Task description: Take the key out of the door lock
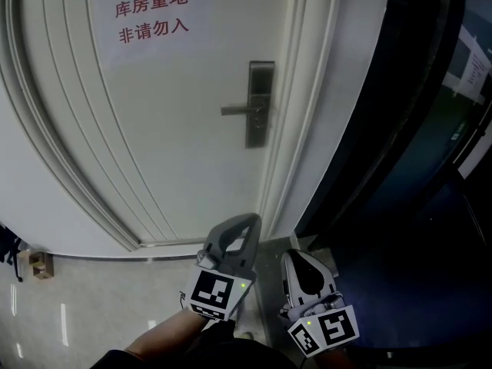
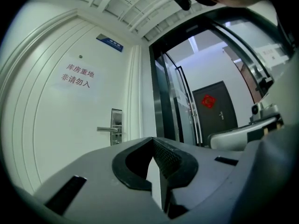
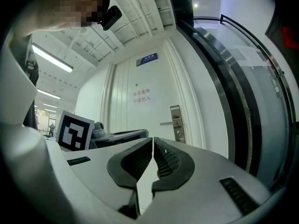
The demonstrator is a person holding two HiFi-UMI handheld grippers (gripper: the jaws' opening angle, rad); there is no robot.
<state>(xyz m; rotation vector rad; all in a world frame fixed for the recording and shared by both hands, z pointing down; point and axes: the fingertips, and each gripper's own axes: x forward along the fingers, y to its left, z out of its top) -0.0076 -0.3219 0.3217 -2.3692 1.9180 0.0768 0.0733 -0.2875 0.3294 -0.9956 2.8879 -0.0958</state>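
Observation:
A white door (image 1: 177, 129) carries a silver lock plate (image 1: 260, 103) with a lever handle (image 1: 238, 111) that points left. The plate also shows small in the left gripper view (image 2: 116, 126) and the right gripper view (image 3: 176, 123). Any key below the handle is too small to make out. My left gripper (image 1: 247, 220) (image 2: 153, 141) is shut and empty, low down and well short of the door. Beside it on the right, my right gripper (image 1: 296, 256) (image 3: 153, 139) is also shut with nothing in it.
A red-lettered sign (image 1: 151, 15) is on the door's upper part. Dark glass panels (image 1: 400, 152) stand right of the white door frame (image 1: 307, 129). A small cardboard box (image 1: 40, 264) sits on the tiled floor at the left. A dark door (image 2: 212, 107) is farther back.

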